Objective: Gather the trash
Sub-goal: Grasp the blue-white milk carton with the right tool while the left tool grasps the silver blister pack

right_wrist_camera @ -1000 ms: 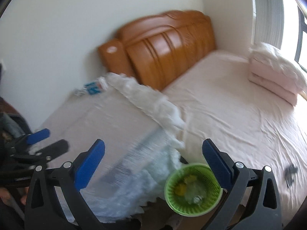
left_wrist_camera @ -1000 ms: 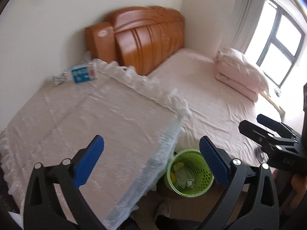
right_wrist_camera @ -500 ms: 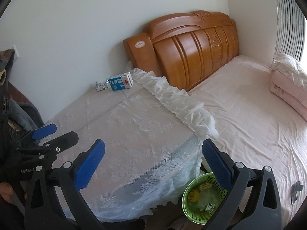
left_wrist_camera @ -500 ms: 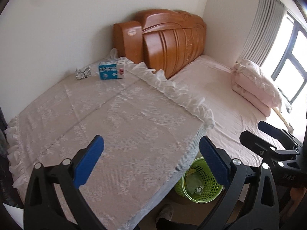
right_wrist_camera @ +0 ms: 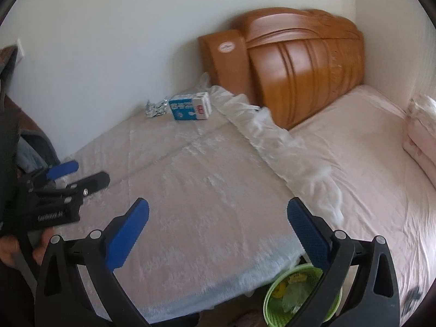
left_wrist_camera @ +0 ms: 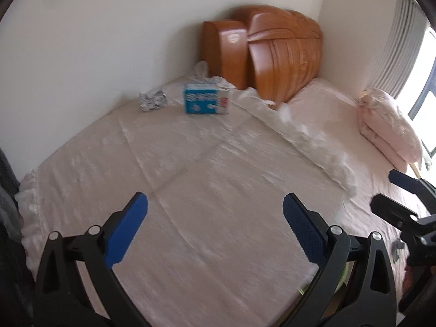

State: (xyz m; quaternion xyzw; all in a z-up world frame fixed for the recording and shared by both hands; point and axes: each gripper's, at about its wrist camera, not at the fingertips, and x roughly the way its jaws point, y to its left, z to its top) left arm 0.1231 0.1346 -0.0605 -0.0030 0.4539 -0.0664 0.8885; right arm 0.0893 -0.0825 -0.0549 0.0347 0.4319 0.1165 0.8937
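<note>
A blue and white milk carton (left_wrist_camera: 205,101) lies on its side at the far end of the lace-covered table (left_wrist_camera: 190,190), with a crumpled foil wrapper (left_wrist_camera: 152,100) to its left. Both also show in the right wrist view: the carton (right_wrist_camera: 190,106) and the foil (right_wrist_camera: 156,107). My left gripper (left_wrist_camera: 215,231) is open and empty over the near part of the table. My right gripper (right_wrist_camera: 218,231) is open and empty near the table's front right corner. A green mesh bin (right_wrist_camera: 297,294) holding some trash stands on the floor below that corner.
A bed with a pink sheet (right_wrist_camera: 368,163) lies right of the table, with a wooden headboard (right_wrist_camera: 299,68) and folded pink bedding (left_wrist_camera: 387,125). A white wall runs along the table's far side. Dark clothing (right_wrist_camera: 27,141) hangs at the left.
Both grippers have moved forward over the table towards the carton and foil. The bin has slipped towards the bottom edge of both views. Both grippers stay open.
</note>
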